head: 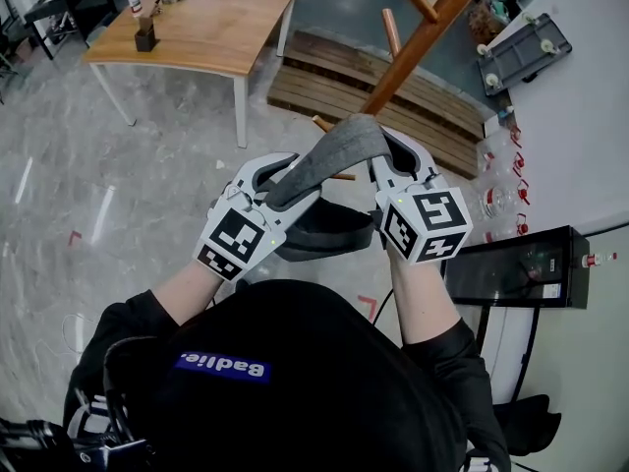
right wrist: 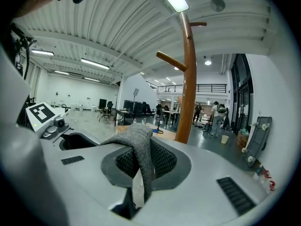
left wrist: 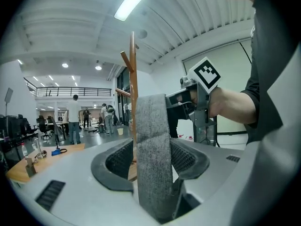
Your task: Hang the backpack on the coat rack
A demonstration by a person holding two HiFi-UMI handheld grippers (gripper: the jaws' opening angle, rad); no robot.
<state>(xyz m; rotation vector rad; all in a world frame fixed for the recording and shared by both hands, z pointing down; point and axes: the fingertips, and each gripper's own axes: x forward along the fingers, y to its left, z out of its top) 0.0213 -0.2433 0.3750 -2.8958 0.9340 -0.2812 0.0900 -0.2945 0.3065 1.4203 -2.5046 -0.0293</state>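
A grey backpack strap [head: 339,150] spans between my two grippers, in front of the person's chest. The black backpack [head: 329,232] hangs just under it. My right gripper [head: 398,157] is shut on the strap's right end, which its own view shows pinched between the pads [right wrist: 138,147]. My left gripper [head: 280,177] stands wide open with the strap [left wrist: 153,149] running up between its jaws, and a gap shows beside it. The wooden coat rack [head: 423,37] leans up at the upper right, just beyond the grippers. It rises straight ahead in both gripper views [left wrist: 133,79] [right wrist: 189,88].
A wooden table [head: 197,28] with small items stands at the far left, and a wooden pallet [head: 393,96] lies by the rack's foot. A black cabinet [head: 511,268] and a grey tray [head: 521,52] line the right wall. People [left wrist: 74,117] stand far off in the hall.
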